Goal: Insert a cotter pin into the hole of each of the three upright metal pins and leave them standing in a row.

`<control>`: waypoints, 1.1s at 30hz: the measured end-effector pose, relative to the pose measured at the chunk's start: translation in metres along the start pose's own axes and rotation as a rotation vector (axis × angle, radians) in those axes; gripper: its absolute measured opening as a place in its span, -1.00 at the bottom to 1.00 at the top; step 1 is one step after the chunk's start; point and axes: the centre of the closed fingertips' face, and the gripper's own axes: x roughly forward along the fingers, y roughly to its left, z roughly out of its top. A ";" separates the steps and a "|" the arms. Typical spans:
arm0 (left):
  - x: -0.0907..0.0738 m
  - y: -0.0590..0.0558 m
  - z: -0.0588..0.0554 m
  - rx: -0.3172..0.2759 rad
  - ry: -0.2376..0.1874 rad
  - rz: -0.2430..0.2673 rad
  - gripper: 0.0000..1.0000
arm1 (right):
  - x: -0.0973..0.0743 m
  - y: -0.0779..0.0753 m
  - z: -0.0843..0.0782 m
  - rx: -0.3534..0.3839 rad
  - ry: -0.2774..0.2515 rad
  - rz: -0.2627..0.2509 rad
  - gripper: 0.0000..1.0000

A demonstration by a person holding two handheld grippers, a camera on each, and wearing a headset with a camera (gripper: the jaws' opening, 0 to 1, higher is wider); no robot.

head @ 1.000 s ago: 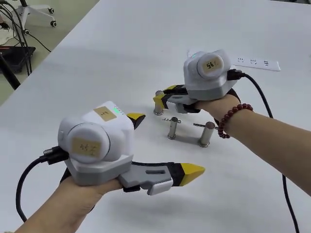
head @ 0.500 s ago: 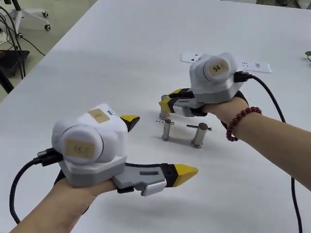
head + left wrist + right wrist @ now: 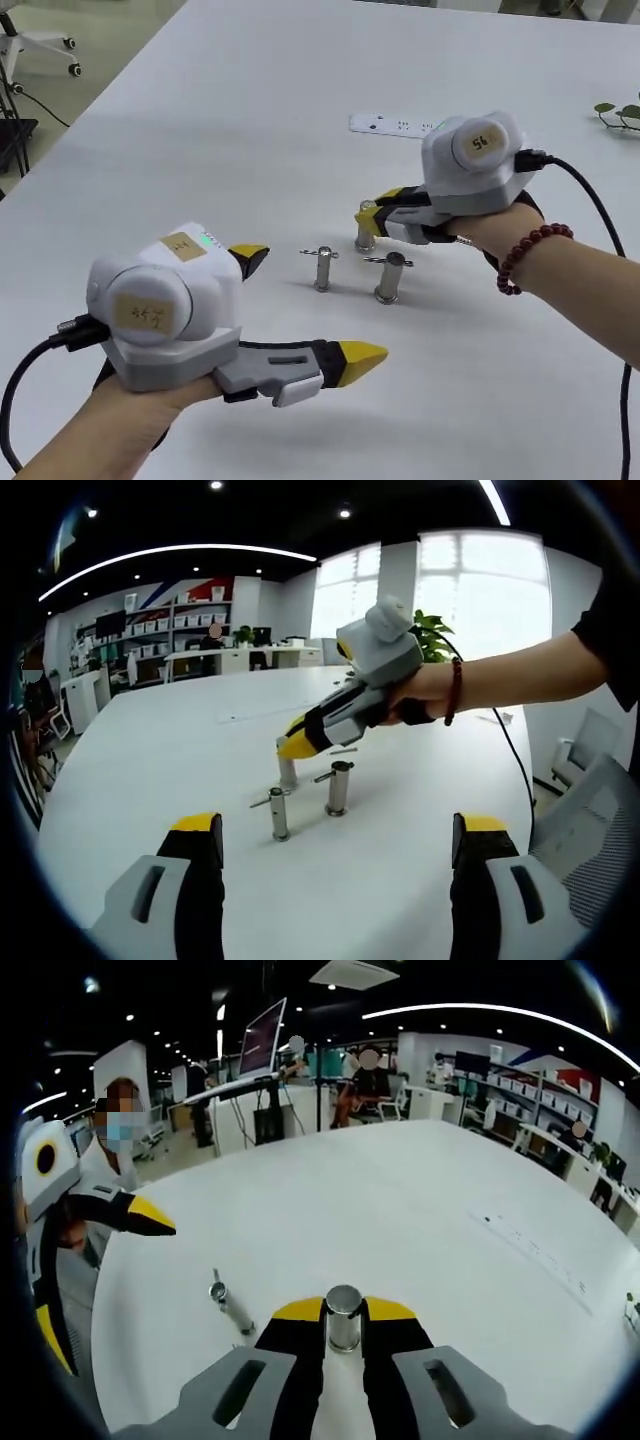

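my left hand-held gripper hangs at 7 o'clock in the head view. its jaws are spread wide with nothing between them, over the bare counter.

to its right stands the left pin, upright, with a cotter pin through its top. the far pin sits at 1 o'clock from it. my right hand-held gripper is closed around that far pin, and the right gripper view shows the jaws snug on both sides of the shaft. i can't tell whether it carries its own cotter pin. the near pin, at 5 o'clock from the far one, is upright with a second cotter pin across its top.

the three form a triangle, not a row, so i judge the far pin needs bringing into line. on the way, the jaws or my wrist could clip a protruding cotter pin and topple a neighbour. letting go while the pin is tilted would tip it. the cable at 3 o'clock could also drag across the counter.
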 end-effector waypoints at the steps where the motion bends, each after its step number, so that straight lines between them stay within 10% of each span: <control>1: 0.000 0.000 0.000 0.000 0.000 0.000 0.89 | -0.003 0.000 -0.002 0.004 0.001 -0.005 -0.85; 33: -0.001 -0.004 0.008 0.028 -0.029 -0.008 0.82 | -0.077 -0.004 -0.056 0.056 0.038 -0.066 -0.85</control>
